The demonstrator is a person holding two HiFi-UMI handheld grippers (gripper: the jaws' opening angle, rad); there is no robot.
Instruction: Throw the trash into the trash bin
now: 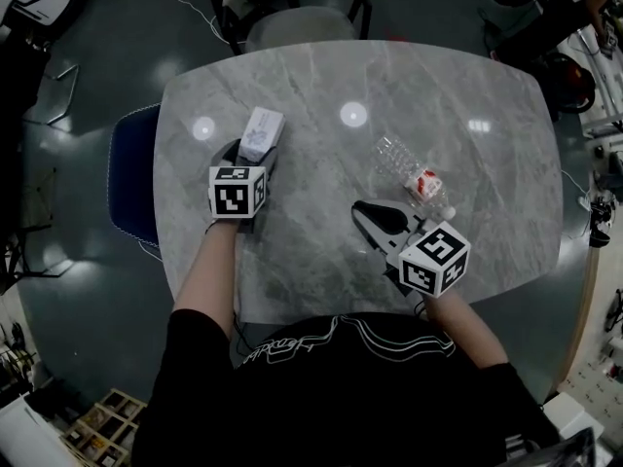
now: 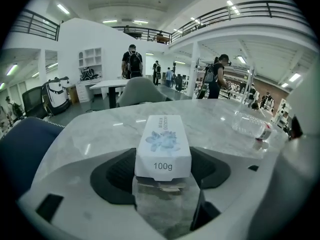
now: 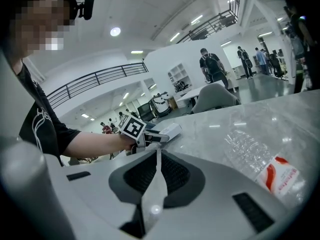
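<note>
A small white box printed with a blue flower lies on the grey marble table at the left. My left gripper is open and straddles the box's near end, a dark pad close on each side; I cannot tell whether either pad touches it. A crushed clear plastic bottle with a red and white label lies to the right. My right gripper is shut and empty, just in front of and left of the bottle. No trash bin shows in any view.
A blue chair stands at the table's left edge and a grey chair at its far side. In the gripper views, people stand at desks well behind the table.
</note>
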